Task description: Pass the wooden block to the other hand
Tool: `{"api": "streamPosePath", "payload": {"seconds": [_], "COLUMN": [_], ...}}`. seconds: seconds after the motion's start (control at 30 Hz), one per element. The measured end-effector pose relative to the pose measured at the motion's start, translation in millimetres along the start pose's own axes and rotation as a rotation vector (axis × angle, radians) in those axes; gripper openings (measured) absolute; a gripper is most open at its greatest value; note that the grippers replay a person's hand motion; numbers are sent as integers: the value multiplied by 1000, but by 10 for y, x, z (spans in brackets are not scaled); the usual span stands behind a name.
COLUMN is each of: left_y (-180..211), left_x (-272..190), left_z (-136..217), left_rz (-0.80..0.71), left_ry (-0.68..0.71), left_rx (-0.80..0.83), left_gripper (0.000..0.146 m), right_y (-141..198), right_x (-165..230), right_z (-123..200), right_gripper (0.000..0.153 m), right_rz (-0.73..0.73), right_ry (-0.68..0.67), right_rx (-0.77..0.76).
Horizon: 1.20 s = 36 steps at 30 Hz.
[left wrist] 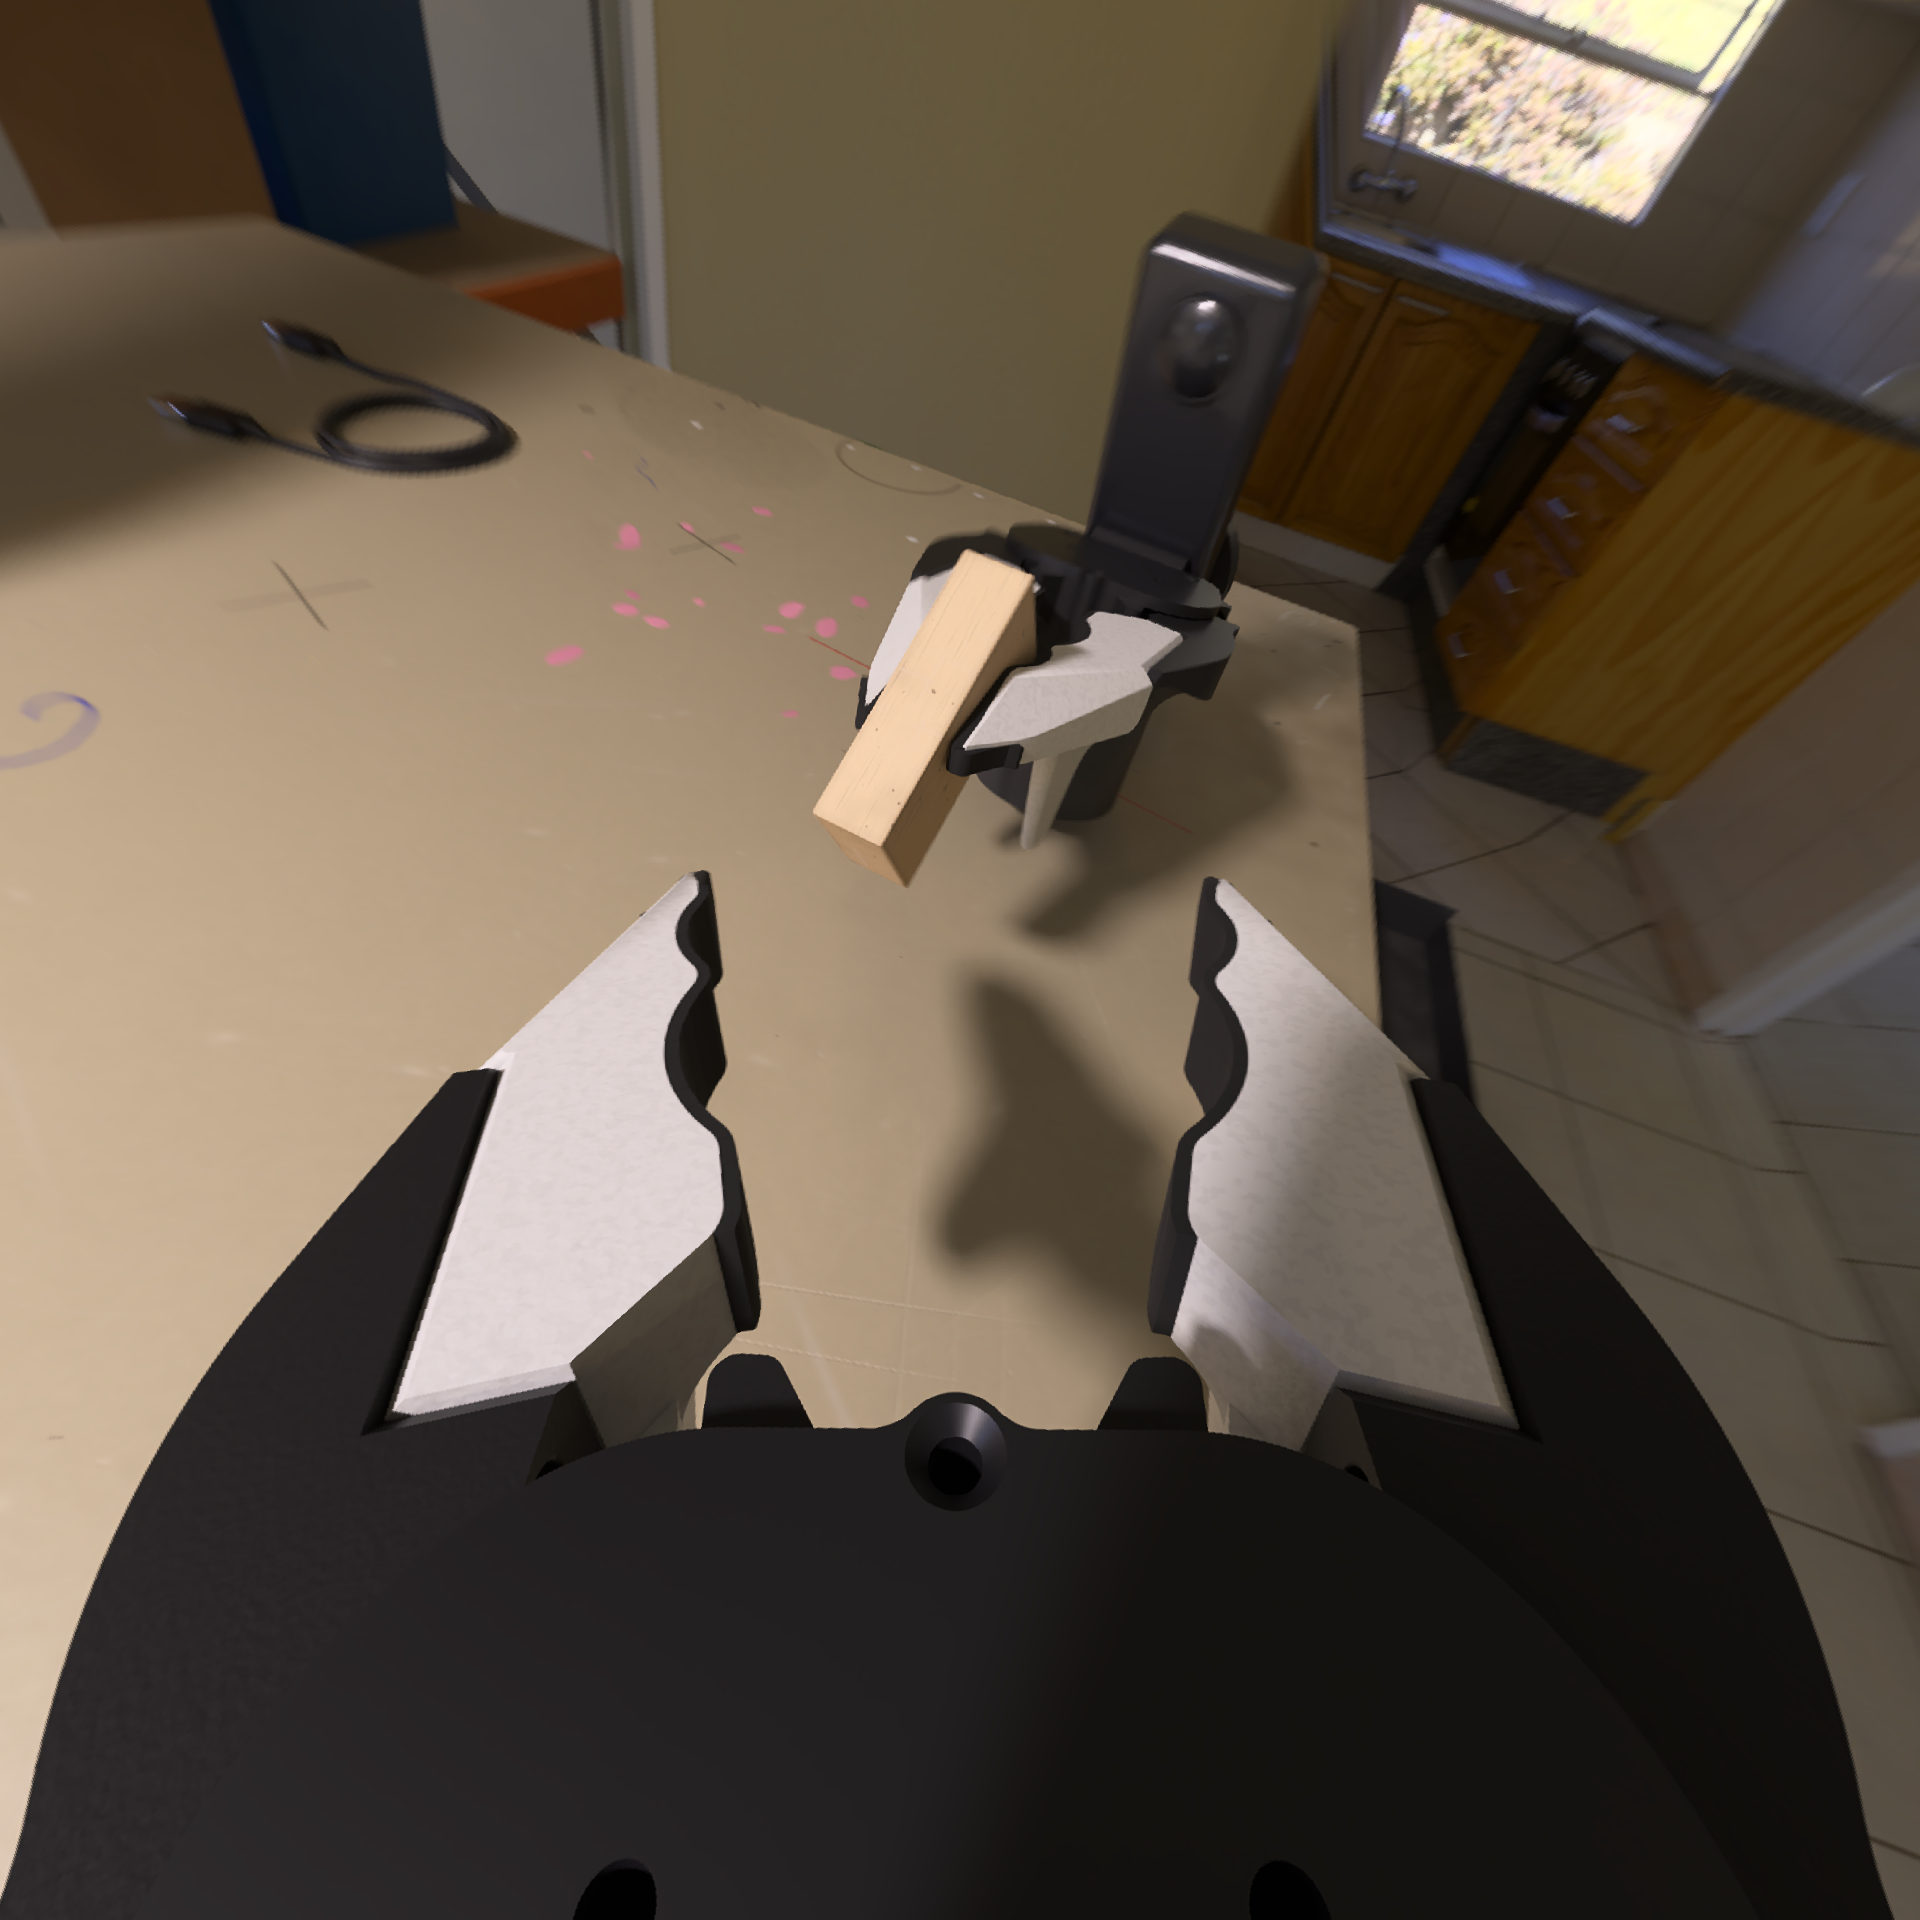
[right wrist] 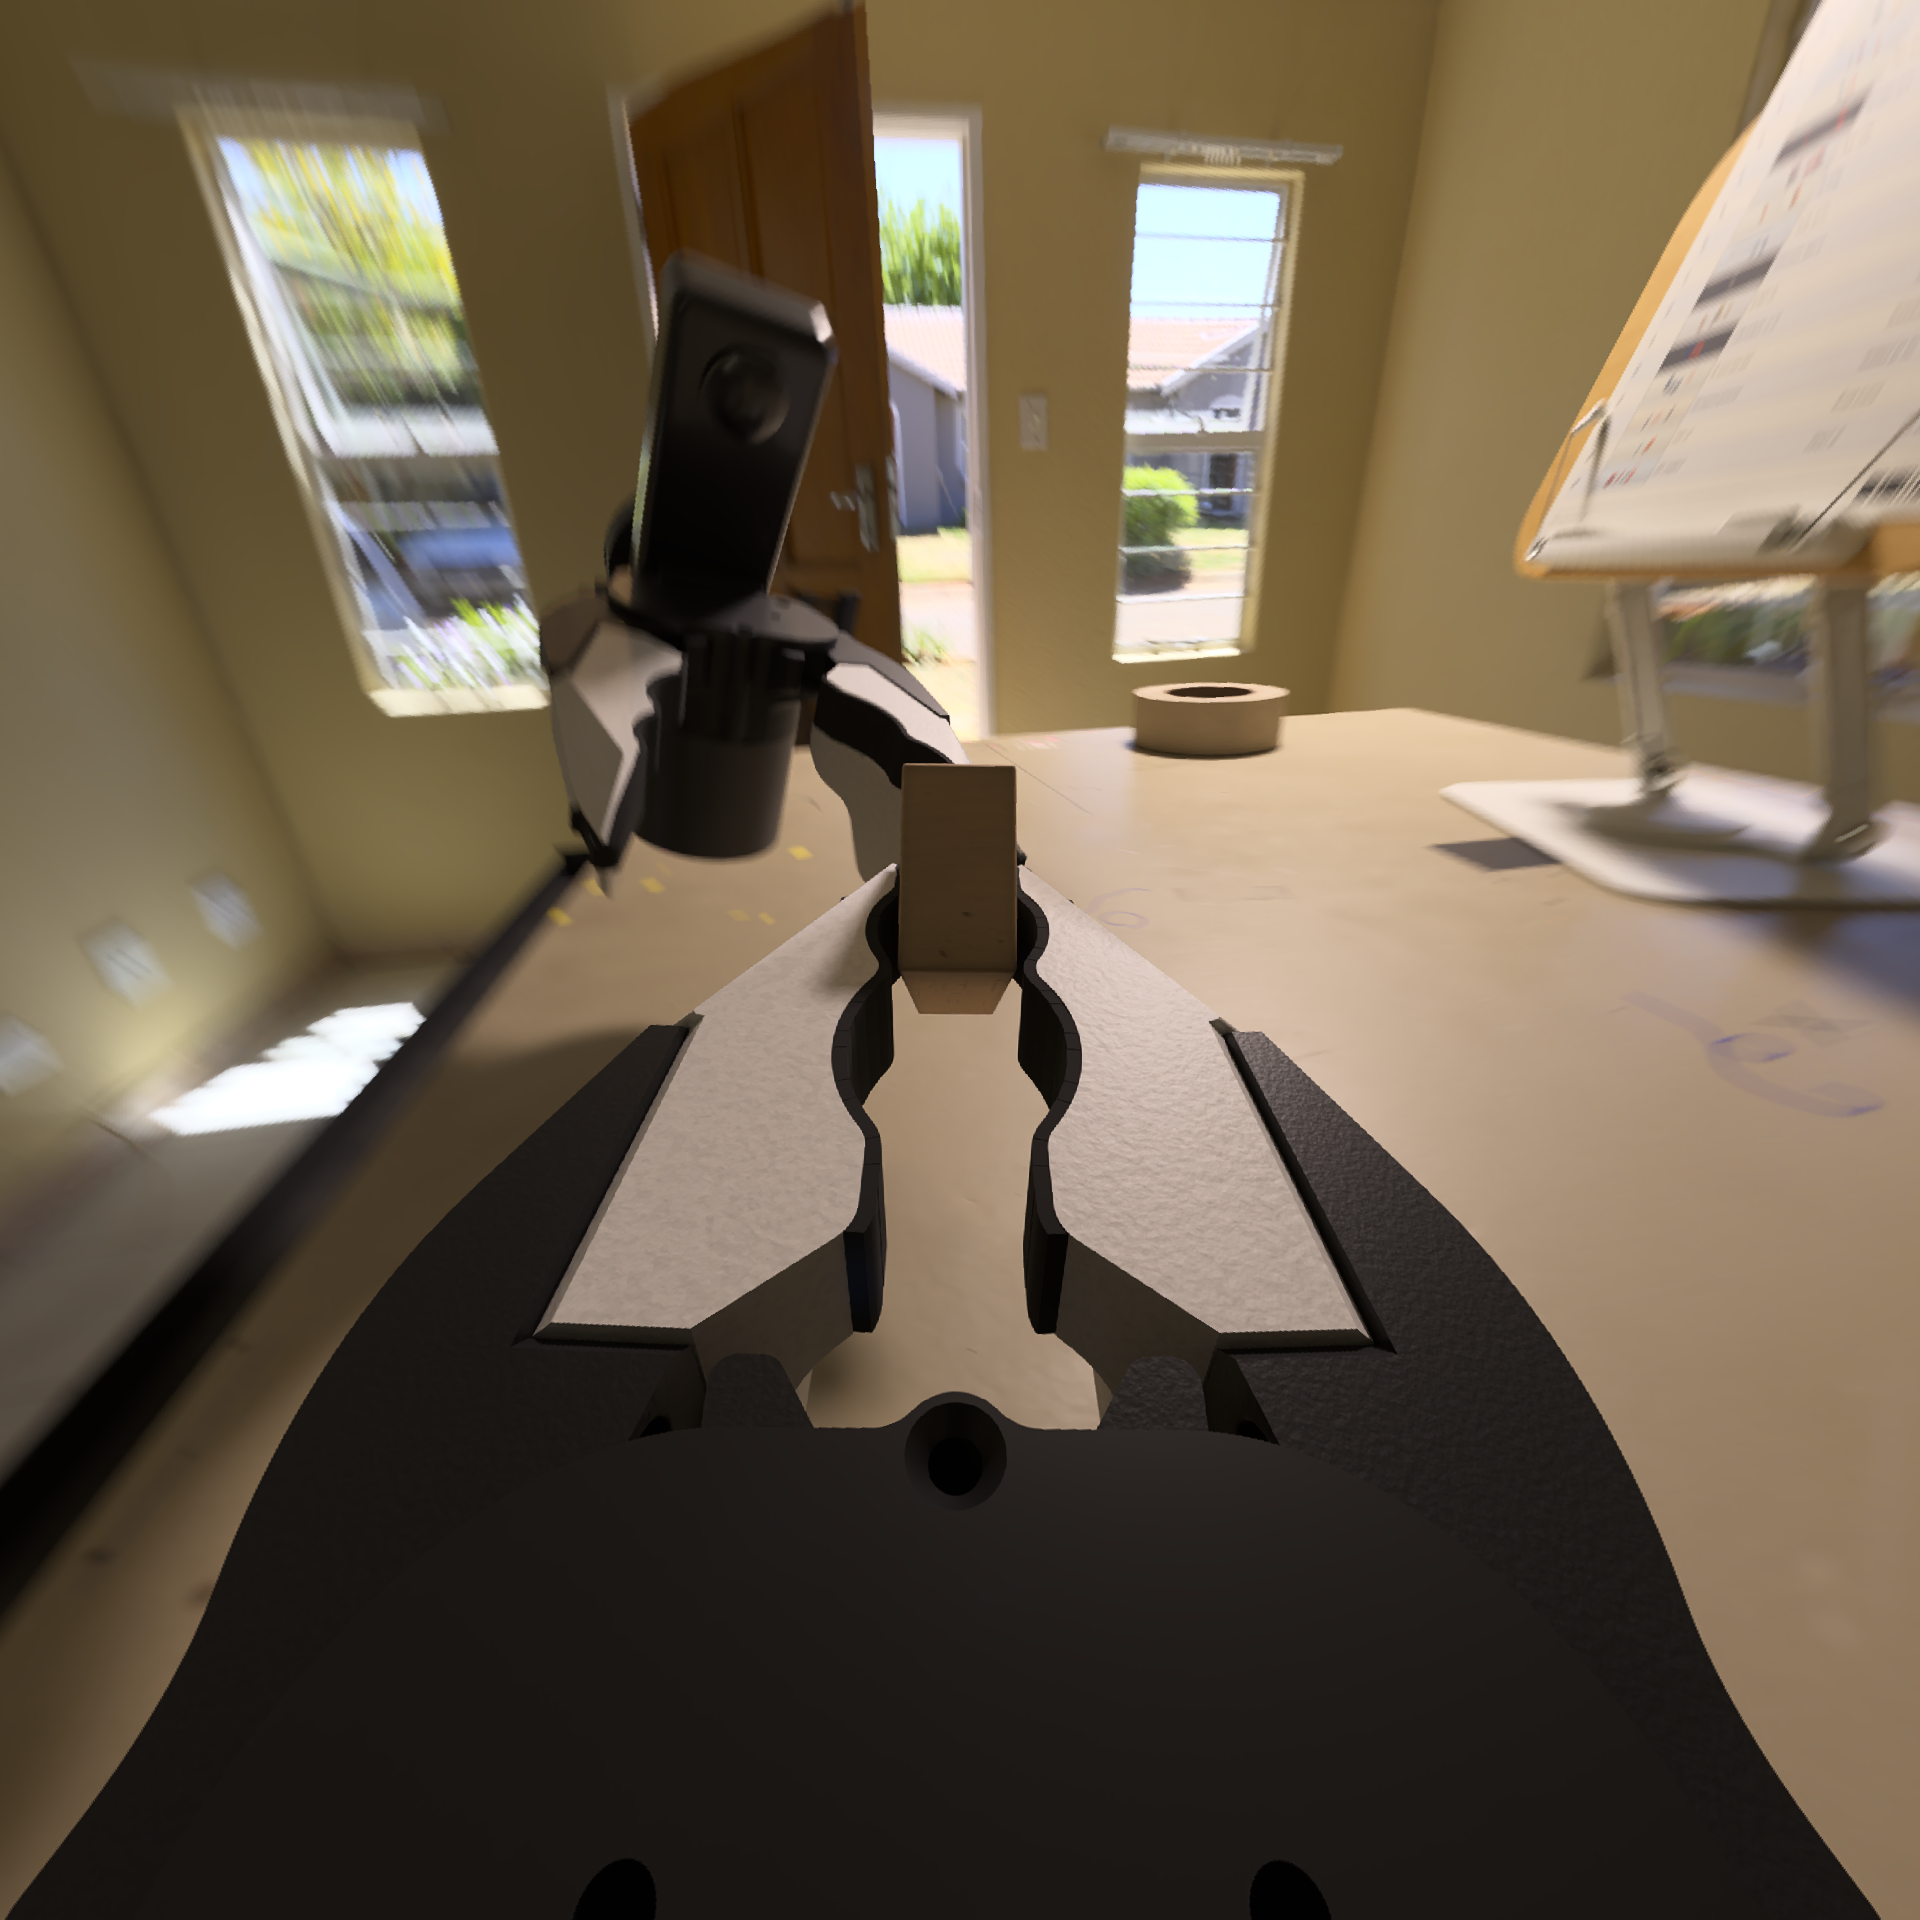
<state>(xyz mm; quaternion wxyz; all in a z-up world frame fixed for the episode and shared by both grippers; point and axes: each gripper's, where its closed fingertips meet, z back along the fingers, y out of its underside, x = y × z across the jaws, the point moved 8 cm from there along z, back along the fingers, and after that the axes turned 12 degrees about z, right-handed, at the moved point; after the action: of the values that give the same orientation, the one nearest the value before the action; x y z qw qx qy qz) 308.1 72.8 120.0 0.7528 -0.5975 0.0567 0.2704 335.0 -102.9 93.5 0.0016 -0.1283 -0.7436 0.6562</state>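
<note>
White pads on the right gripper [right wrist: 956,914] are clamped on the block [right wrist: 956,883] near its back end, so most of the wood sticks out past the tips, held in the air above the table [right wrist: 1351,1039]. From the left wrist view the block [left wrist: 930,717] sits just above centre, tilted with its free end pointing down toward the camera, and the right gripper [left wrist: 1013,675] is behind it. The left gripper [left wrist: 956,894] has its fingers spread wide with nothing between them, just short of that free end and not touching it yet. To do the handover well I'd say line the left fingers up with the block's long flat faces, slide over the free end, close firmly, and only then let the right one release, otherwise it probably drops onto the table. The tilt is the fiddly part, since a skewed pinch could twist it loose. Nothing really stands in the way between the two. Off to the side there's a coiled black cable [left wrist: 416,436] at upper left, and in the right wrist view a tape roll [right wrist: 1210,717] further back plus a tilted board on a stand [right wrist: 1714,416] at upper right, all well apart from the action.
</note>
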Motion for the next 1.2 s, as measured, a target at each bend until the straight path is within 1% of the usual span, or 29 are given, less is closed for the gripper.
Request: {"api": "streamPosePath", "payload": {"seconds": [0.1,0.23,0.37,0.43,0.53,0.63,0.7,0.77,0.87,1.2], "left_y": [2,23,66,101,150,190,190,192,205,196], "left_x": [26,48,91,101,101,106,129,139,140,113], "left_z": [-21,-110,-223,-283,-360,-410,-416,-413,-426,-399], "left_rz": [101,233,338,369,389,360,353,316,289,208], "left_ry": [66,167,244,260,270,230,210,185,193,200], "left_rx": [35,68,86,95,97,90,56,26,32,17], "left_gripper": [107,123,132,133,128,117,111,98,80,80], "right_y": [-84,-142,-149,-136,-110,-97,-90,-82,-67,-80], "right_x": [72,185,350,407,436,459,479,510,529,574], "right_z": [4,-40,-131,-168,-199,-225,-245,-267,-278,-287], "right_gripper": [17,17,17,17,17,17,17,17,17,17], "right_rz": [269,545,786,867,953,1034,1063,1087,1094,1185], "right_ry": [43,66,53,54,100,147,166,168,175,195], "right_rx": [111,244,349,400,469,543,576,597,609,597]}}
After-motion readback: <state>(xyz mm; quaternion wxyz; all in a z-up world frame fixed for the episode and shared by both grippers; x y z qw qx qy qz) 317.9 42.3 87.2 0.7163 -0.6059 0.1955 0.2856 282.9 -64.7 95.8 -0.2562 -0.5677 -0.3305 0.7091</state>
